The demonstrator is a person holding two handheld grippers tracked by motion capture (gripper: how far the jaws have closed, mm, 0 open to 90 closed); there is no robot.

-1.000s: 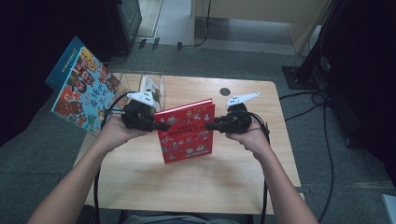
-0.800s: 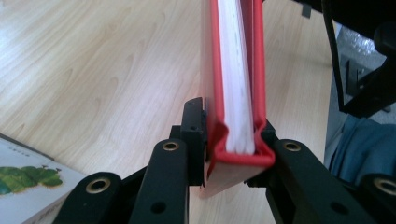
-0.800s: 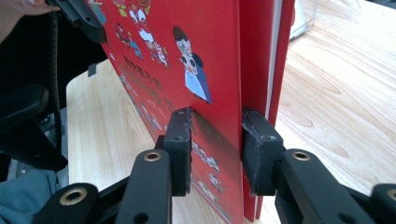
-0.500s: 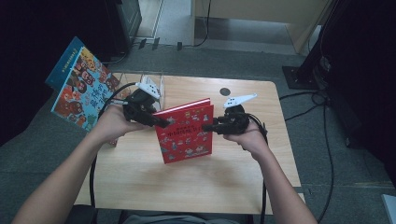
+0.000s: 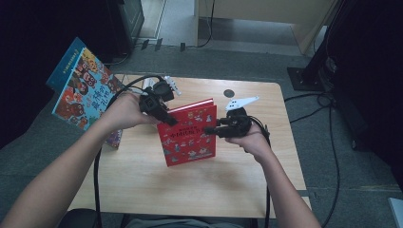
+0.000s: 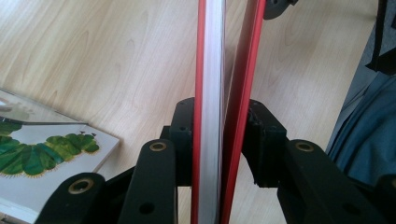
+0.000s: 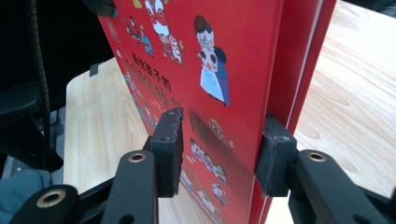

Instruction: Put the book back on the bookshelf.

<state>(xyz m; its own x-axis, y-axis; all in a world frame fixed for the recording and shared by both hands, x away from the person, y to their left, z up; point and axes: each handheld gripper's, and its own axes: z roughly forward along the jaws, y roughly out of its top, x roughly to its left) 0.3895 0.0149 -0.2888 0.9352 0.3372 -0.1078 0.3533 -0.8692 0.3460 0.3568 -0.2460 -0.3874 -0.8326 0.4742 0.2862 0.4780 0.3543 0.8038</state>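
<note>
The red book (image 5: 190,135) is held above the middle of the table (image 5: 142,190), tilted, with its cover of cartoon figures facing up toward the high view; the left gripper (image 5: 164,118) is at its upper left corner and the right gripper (image 5: 214,129) at its right edge. In the left gripper view the book (image 6: 210,93) runs edge-on between the two black jaws — white pages between red covers; the jaws have just been opening, and the pads sit close on either side, though I cannot tell whether they are touching the covers. In the right gripper view the book (image 7: 205,70) stands between the jaws with the front cover bowed away from the pages; these jaws too have just been opening — a gap shows beside the left pad, and the right pad lies against the back cover. A caterpillar book (image 6: 42,149) lies flat on the table near the left gripper. Beyond the table's left edge a blue book (image 5: 83,90) stands upright, well apart from the red one. A small dark disc (image 5: 229,93) sits near the table's far edge.
</note>
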